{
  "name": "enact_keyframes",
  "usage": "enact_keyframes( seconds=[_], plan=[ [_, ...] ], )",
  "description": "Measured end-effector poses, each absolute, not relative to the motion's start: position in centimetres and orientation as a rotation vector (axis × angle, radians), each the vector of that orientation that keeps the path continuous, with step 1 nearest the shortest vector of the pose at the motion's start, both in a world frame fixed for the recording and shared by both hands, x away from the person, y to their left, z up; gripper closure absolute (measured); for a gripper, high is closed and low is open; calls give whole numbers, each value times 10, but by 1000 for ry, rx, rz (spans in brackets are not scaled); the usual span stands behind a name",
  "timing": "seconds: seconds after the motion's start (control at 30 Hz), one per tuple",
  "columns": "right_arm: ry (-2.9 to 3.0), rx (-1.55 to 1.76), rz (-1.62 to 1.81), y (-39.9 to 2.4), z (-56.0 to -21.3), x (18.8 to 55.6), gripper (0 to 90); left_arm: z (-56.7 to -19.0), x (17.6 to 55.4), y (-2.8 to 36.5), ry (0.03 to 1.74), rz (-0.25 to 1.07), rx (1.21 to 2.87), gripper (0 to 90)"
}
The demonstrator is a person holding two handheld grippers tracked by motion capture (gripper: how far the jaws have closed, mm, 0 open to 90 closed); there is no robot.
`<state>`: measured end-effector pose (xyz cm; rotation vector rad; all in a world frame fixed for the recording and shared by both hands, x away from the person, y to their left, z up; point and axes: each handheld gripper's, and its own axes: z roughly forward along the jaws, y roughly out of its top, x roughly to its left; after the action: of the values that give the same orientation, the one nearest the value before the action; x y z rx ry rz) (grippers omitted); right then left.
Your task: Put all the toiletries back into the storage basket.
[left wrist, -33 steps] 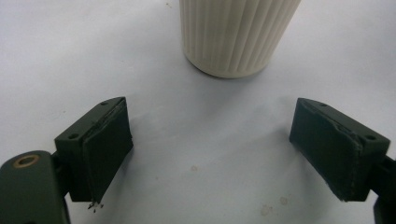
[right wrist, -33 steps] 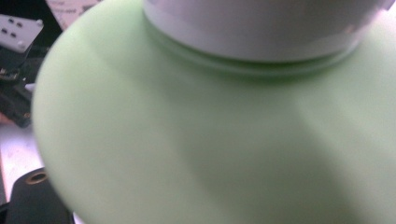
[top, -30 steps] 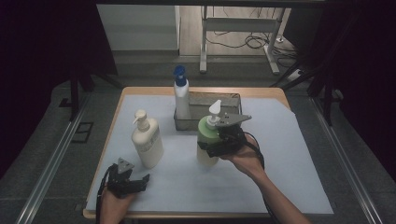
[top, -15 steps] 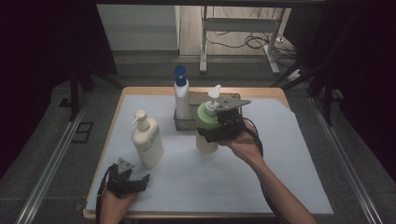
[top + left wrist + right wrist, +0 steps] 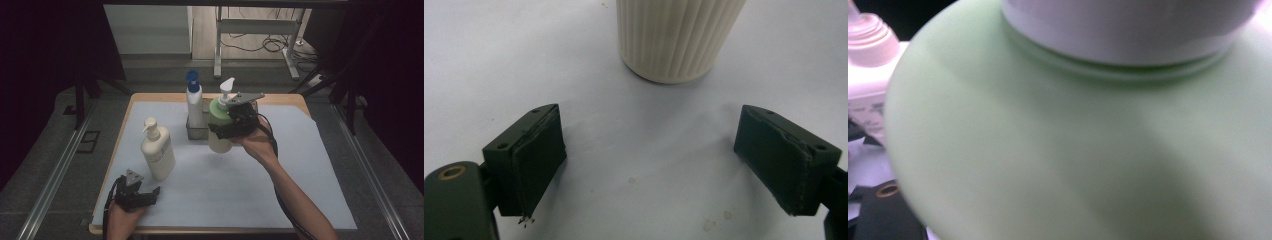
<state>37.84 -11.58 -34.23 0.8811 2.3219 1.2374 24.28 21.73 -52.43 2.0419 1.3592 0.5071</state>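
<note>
My right gripper (image 5: pixel 227 131) is shut on a pale green pump bottle (image 5: pixel 219 125) and holds it in the air beside the dark tray (image 5: pixel 196 134). Up close, the green bottle (image 5: pixel 1058 140) covers most of the right gripper view. A white bottle with a blue pump (image 5: pixel 193 102) stands in the tray. A cream ribbed pump bottle (image 5: pixel 157 151) stands on the white mat at the left. My left gripper (image 5: pixel 145 196) rests open near the table's front edge; in its own view the left gripper (image 5: pixel 654 170) has the cream bottle's base (image 5: pixel 676 35) just ahead.
A white mat (image 5: pixel 300 170) covers most of the wooden table (image 5: pixel 285 98). Metal rails run along both sides of the table, and cables lie on the floor behind it.
My right gripper has lifted the green bottle and carried it back and to the left, toward the tray. The left gripper has stayed put.
</note>
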Motion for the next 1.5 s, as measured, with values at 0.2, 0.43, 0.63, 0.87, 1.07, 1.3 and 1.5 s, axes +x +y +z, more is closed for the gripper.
enact_keyframes(
  seconds=[0.2,0.43,0.63,0.87,1.07,1.3,1.5],
  plan=[
    [2300,908,1224,-113,-338,389,124,-524,243,217,1359,507,2042,123],
    [2272,942,1213,-111,-335,402,125,-524,243,217,1359,507,2042,123],
    [2247,962,1203,-108,-333,414,125,-524,243,217,1359,507,2042,123],
    [2220,999,1190,-106,-334,429,125,-524,243,217,1360,507,2041,123],
    [2198,1025,1175,-105,-335,441,125,-524,243,217,1360,506,2042,123],
    [2178,1048,1153,-101,-338,454,125,-524,243,217,1359,505,2042,123],
    [2171,1068,1135,-100,-343,463,125,-524,243,217,1362,503,2041,123]
  ],
)
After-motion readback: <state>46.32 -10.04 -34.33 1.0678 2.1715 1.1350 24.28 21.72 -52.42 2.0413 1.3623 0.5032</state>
